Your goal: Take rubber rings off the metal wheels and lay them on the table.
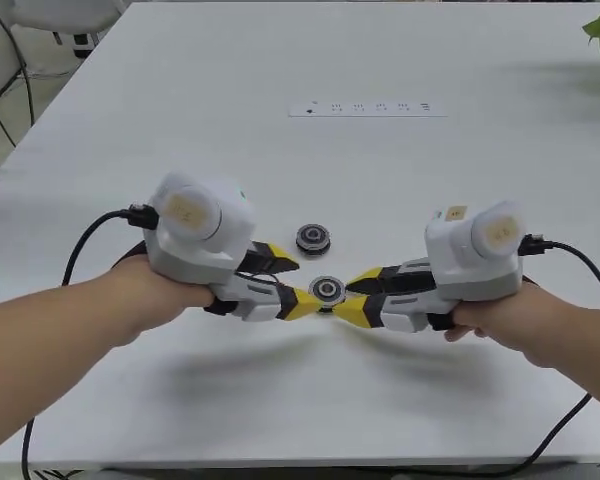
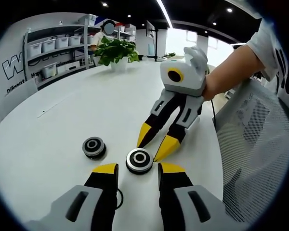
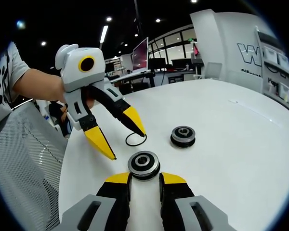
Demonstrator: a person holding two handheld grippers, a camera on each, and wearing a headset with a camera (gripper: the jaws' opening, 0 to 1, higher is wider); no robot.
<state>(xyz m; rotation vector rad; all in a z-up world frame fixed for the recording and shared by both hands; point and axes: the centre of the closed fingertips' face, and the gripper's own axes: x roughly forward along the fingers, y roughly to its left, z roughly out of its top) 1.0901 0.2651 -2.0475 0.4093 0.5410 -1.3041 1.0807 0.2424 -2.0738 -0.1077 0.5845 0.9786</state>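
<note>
Head view high at the near edge, looking forward and down the white table (image 1: 400, 60), left gripper view low, close, facing the right gripper (image 2: 148, 151), right gripper view low, close, facing the left gripper (image 3: 128, 146), all three sharing the near wheel (image 1: 326, 289) and far wheel (image 1: 312, 237)

Near wheel (image 1: 327, 289), far wheel (image 1: 313, 238), both flat, loose rubber ring (image 3: 135, 139) nearby
</note>
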